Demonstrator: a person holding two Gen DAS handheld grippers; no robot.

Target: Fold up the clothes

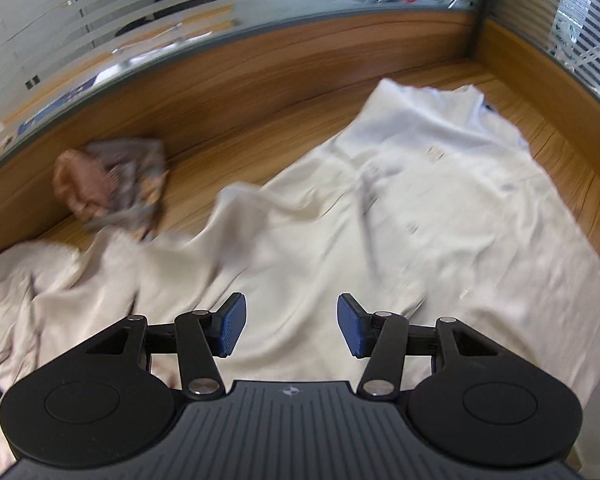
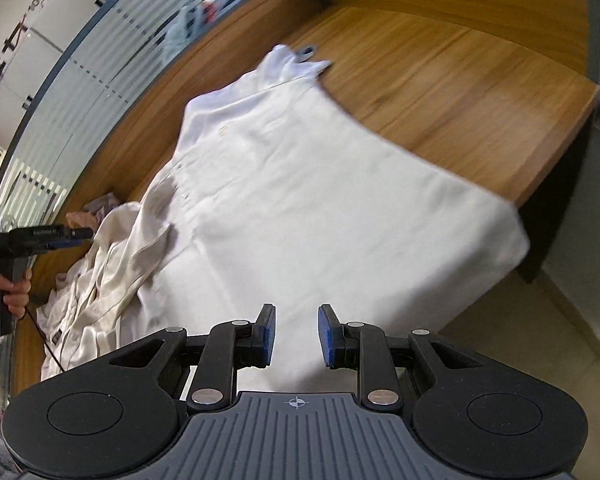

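A white button shirt [image 1: 440, 200] [image 2: 300, 200] lies spread flat on the wooden table [image 2: 440, 92], its hem hanging over the near edge. To its left a cream garment [image 1: 40, 300] [image 2: 112, 264] lies rumpled, partly overlapping the shirt. My left gripper [image 1: 291, 320] hovers open above the cream cloth, with nothing between its blue pads; in the right wrist view the left gripper [image 2: 60, 236] shows at the far left in a person's hand [image 2: 16, 288]. My right gripper [image 2: 297, 328] is above the shirt's lower part, its pads narrowly apart and empty.
A crumpled pink and grey patterned cloth [image 1: 116, 184] [image 2: 100, 204] sits against the wooden back panel [image 1: 260, 92]. Frosted glass partitions [image 1: 100, 20] rise behind. The table's right edge [image 2: 556, 140] drops to a tiled floor [image 2: 520, 340].
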